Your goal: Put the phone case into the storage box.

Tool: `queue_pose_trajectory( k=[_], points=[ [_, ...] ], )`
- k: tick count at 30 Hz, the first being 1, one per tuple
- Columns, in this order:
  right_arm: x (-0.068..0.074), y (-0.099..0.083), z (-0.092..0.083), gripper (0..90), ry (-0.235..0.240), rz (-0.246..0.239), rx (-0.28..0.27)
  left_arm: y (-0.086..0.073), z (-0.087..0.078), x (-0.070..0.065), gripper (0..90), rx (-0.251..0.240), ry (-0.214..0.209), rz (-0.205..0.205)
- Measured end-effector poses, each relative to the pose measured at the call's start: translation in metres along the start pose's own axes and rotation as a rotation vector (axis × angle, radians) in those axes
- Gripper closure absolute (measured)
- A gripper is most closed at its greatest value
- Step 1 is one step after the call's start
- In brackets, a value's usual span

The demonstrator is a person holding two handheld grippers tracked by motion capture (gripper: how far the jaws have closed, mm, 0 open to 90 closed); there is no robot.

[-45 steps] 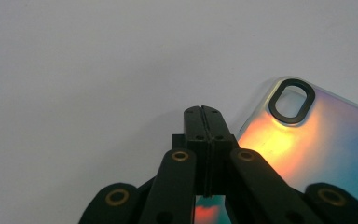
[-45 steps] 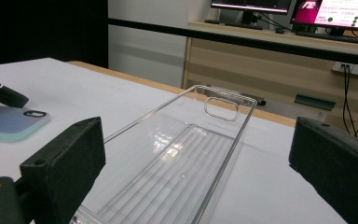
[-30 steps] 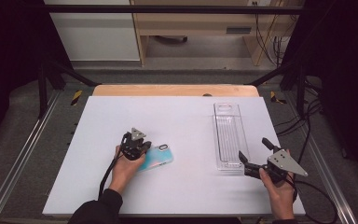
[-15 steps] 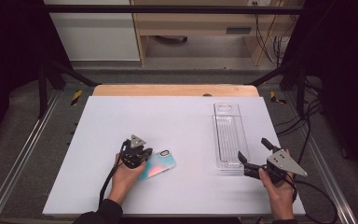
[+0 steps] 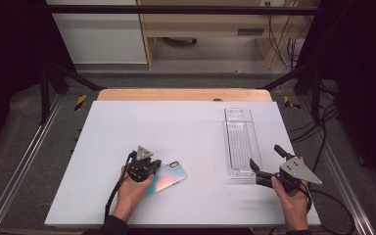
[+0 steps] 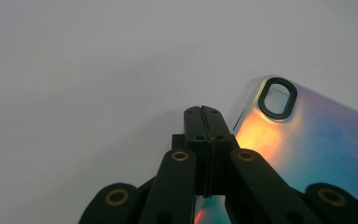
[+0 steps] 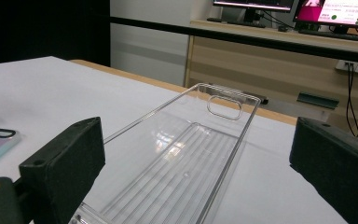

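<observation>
Shiny phone case [image 5: 165, 177] lies by the closed left gripper [image 5: 150, 169]; the right gripper [image 5: 267, 164] gapes at the tray [image 5: 240, 142].

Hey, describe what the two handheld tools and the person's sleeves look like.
Both tools are black. The left tool and right tool each carry a grey three-cornered plate on top, and a black cable trails from each. The left gripper view shows flat black jaw links with brass-coloured rivets. The left sleeve is dark.

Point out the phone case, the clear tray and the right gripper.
phone case [image 5: 169, 176], high view, middle of its iridescent back.
clear tray [image 5: 240, 142], high view, ribbed floor.
right gripper [image 5: 267, 161], high view, midway between its open fingertips.
</observation>
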State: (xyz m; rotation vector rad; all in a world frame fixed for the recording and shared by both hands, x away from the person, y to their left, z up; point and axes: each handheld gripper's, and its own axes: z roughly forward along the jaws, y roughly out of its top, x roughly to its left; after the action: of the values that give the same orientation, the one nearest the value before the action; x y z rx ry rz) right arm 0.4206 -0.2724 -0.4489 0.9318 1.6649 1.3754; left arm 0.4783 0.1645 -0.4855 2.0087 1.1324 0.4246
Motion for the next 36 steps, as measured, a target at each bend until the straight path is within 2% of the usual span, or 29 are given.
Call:
queue_pose_trajectory(
  k=[4,7,10,12,15,18,21,22,24,30,34,36],
  points=[
    [0.0,0.001,-0.001,3.6,-0.001,-0.002,-0.004,0.0,-0.007,-0.001,89.7,-0.08,0.0,0.029],
    [0.0,0.001,-0.001,3.6,0.002,0.006,-0.007,-0.001,-0.015,-0.002,83.8,-0.153,0.011,0.062],
    [-0.001,0.001,-0.001,3.6,0.004,0.011,-0.01,0.0,-0.022,-0.002,69.0,-0.2,0.01,0.098],
    [-0.001,0.001,-0.002,3.6,0.004,0.016,-0.01,0.001,-0.029,-0.001,53.7,-0.231,0.016,0.123],
    [-0.001,0.001,-0.002,3.6,0.005,0.014,-0.011,0.002,-0.038,0.002,36.2,-0.265,0.019,0.118],
    [-0.001,0.001,-0.002,3.5,0.006,0.015,-0.008,0.001,-0.047,0.007,21.0,-0.302,-0.008,0.113],
    [-0.001,0.001,-0.002,3.3,0.01,0.016,-0.01,0.0,-0.049,0.008,12.0,-0.292,-0.039,0.126],
    [-0.001,0.001,-0.002,3.3,0.011,0.018,-0.01,0.0,-0.049,0.008,10.0,-0.283,-0.036,0.135],
    [-0.001,0.001,-0.002,3.3,0.014,0.027,-0.006,0.0,-0.052,0.008,9.0,-0.279,-0.031,0.149],
    [-0.001,0.0,-0.001,2.7,0.019,0.034,0.01,0.003,-0.059,0.01,4.2,-0.254,-0.068,0.176],
    [-0.001,0.0,-0.001,2.4,0.03,0.037,0.018,0.004,-0.061,0.01,3.6,-0.239,-0.086,0.183],
    [-0.001,0.0,-0.001,2.4,0.035,0.037,0.021,0.004,-0.061,0.01,3.6,-0.23,-0.09,0.201]
  ],
)
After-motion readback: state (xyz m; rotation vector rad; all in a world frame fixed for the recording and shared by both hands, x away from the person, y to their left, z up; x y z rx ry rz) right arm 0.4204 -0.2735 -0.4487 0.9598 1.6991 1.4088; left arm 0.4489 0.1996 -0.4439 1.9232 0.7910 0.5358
